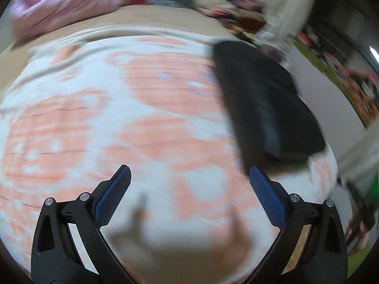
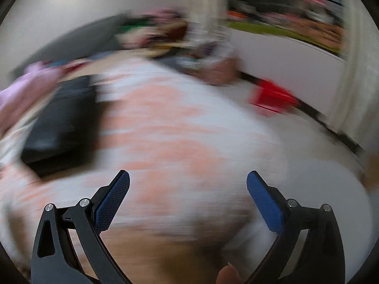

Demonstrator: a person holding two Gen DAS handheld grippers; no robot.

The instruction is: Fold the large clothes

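A large white cloth with a peach-orange pattern (image 1: 132,118) lies spread over a tan surface (image 1: 151,19) and fills the left wrist view. My left gripper (image 1: 189,177) hovers open above its near part, nothing between the blue pads. A folded black garment (image 1: 263,108) rests on the cloth to the right of that gripper. In the right wrist view the same patterned cloth (image 2: 170,127) spreads ahead, with the black garment (image 2: 61,123) at the left. My right gripper (image 2: 188,179) is open and empty over the cloth. Both views are blurred by motion.
A pink garment (image 1: 64,2) lies at the far left of the surface, and a heap of mixed colourful clothes (image 1: 227,4) sits at the far edge. A red object (image 2: 272,97) stands on the floor to the right, by a white wall. A fingertip (image 2: 228,274) shows at the bottom.
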